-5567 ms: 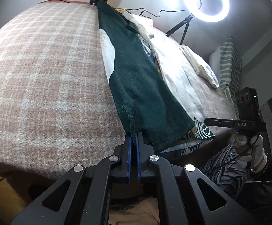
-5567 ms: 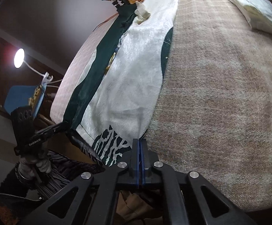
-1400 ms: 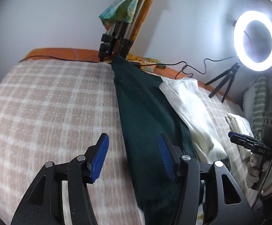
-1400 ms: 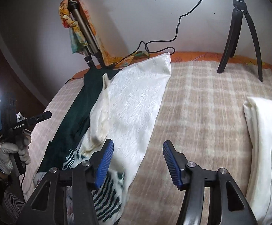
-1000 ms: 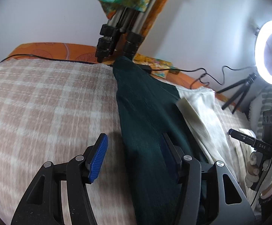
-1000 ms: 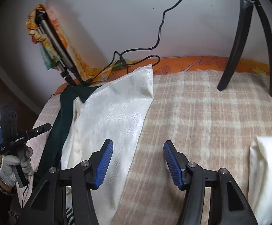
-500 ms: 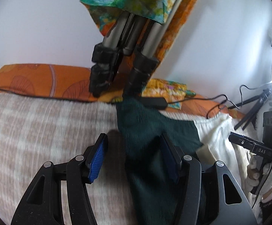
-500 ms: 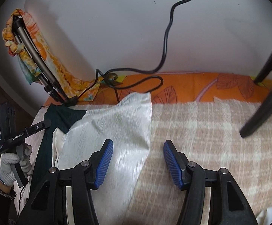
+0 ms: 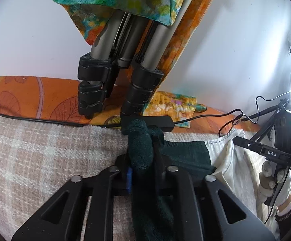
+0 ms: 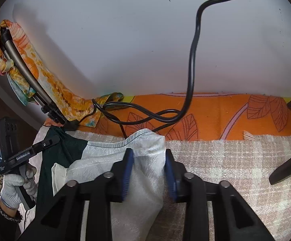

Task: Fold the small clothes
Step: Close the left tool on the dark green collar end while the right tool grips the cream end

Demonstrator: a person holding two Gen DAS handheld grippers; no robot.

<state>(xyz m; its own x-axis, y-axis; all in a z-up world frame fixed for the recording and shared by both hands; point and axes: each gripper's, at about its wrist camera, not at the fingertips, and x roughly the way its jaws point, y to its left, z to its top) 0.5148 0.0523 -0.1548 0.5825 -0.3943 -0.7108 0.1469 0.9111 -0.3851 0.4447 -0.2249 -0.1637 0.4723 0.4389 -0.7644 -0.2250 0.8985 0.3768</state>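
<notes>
bunching at far corners: dark green and cream garment [image 10: 113,158].

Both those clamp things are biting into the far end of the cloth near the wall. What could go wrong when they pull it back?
The left gripper is closing on a bunched dark green corner right beside the black cable box and tripod legs; pulling might drag them. The right gripper is closing on a loose bulge of white fabric, which may slip or fold unevenly.
</notes>
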